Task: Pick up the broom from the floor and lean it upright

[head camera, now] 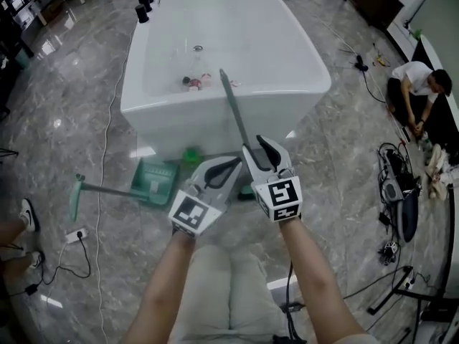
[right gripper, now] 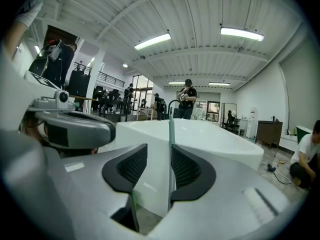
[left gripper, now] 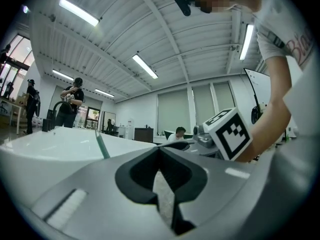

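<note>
The green broom handle (head camera: 233,110) leans upright against the front edge of the white table (head camera: 287,70); its lower end is hidden behind my grippers. My right gripper (head camera: 262,149) is open just in front of the handle. In the right gripper view the handle (right gripper: 171,129) stands between the jaws, close to the right pad (right gripper: 186,168), and the gripper (right gripper: 159,156) does not press on it. My left gripper (head camera: 226,169) sits beside it to the left, jaw tips together, nothing in them. In the left gripper view the gripper (left gripper: 160,151) is shut and the handle (left gripper: 102,146) shows off to the left.
A green dustpan (head camera: 154,181) with a long handle lies on the marble floor at the table's foot. Small items (head camera: 195,81) sit on the table. A power strip (head camera: 75,235) and cables lie at the left. A person (head camera: 416,84) sits at the right near floor equipment (head camera: 398,196).
</note>
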Tool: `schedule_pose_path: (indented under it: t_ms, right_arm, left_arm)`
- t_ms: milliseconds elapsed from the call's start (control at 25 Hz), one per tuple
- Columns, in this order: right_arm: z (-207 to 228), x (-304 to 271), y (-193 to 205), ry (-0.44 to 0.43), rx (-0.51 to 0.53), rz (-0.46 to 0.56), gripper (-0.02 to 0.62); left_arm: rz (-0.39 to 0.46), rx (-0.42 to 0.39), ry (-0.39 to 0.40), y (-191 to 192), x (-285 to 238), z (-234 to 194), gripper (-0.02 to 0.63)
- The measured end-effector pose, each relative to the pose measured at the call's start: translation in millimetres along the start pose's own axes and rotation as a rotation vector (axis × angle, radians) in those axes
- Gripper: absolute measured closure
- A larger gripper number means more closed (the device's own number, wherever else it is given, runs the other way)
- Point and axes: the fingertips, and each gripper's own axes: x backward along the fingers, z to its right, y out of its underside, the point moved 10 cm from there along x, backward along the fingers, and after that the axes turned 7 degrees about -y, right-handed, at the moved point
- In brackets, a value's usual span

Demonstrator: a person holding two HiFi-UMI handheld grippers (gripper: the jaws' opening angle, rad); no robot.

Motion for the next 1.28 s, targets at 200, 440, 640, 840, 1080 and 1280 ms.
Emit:
schedule_pose_path:
  t_ms: [200, 440, 640, 840, 1080, 1280]
  right_arm:
    - [-22, 54, -81, -0.034, -0.040, 0.039, 0.453]
    - [-54, 112, -171, -0.110, -0.047, 0.052, 0.464]
    - [-65, 152, -237, -0.113, 0.002, 0.115, 0.592]
    - [-69, 178, -279, -0.142, 0.030, 0.152, 0.594]
    - [-69, 196, -301, -0.104, 0.015, 0.189, 0.595]
    - [-70, 200, -309, -0.095, 0.012, 0.201, 0.595]
  left_arm:
    - [-0.010, -0.028, 0.001, -92, 17, 15, 0.607]
    - [-0.003, -0.048, -0.017, -198, 48, 40, 0.607]
    - [0.055, -0.052, -0.030, -267, 62, 55, 0.607]
    - [0.102, -0.087, -0.042, -308, 70, 62, 0.607]
    - [0.111, -0.094, -0.025, -329, 76, 74, 0.607]
    - [0.074, -0.089, -0.029, -335, 76, 77, 0.607]
